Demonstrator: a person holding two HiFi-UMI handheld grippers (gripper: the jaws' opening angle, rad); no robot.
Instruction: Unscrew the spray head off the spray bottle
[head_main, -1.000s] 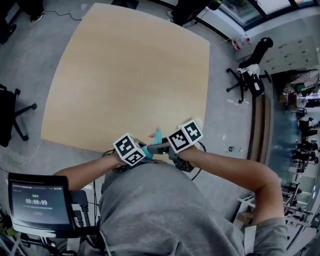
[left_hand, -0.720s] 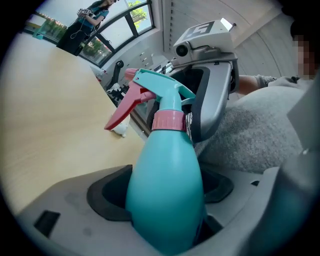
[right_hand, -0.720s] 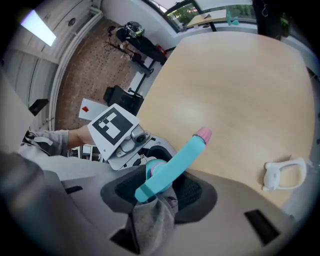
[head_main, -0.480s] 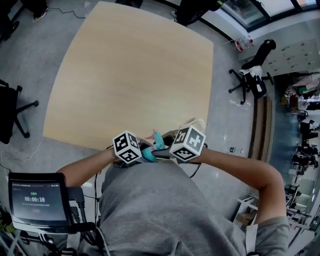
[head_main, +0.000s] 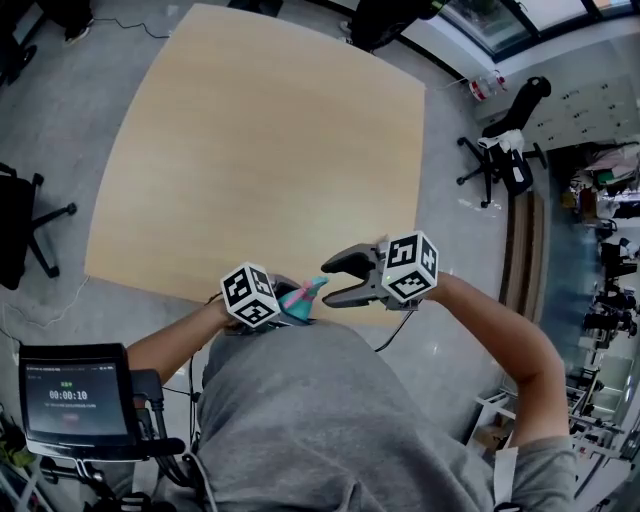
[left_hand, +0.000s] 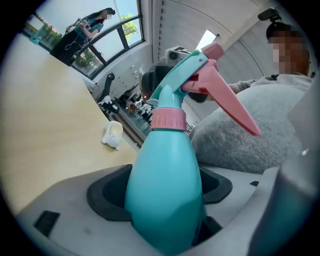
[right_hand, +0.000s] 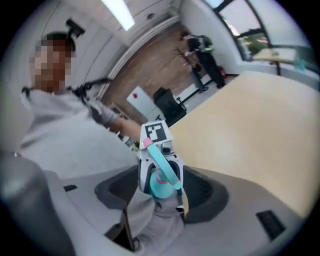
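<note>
- Right claw (right_hand: 162, 196): jaws spread wide, nothing gripped between them.
- Left claw (right_hand: 160, 179), seen beyond that gap: closed on the teal spray bottle (right_hand: 160, 188); its marker cube (right_hand: 156, 131) faces the camera.
- Spray head (right_hand: 165, 164): teal, slanting up and left to a pink nozzle (right_hand: 147, 143).
- Table (right_hand: 250, 125): pale wood, at right.
- Person's grey sleeve (right_hand: 75, 135): at left.

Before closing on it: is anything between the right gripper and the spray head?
Nothing visible does. The right gripper, jaws apart, faces the spray head across open air, not touching it.
</note>
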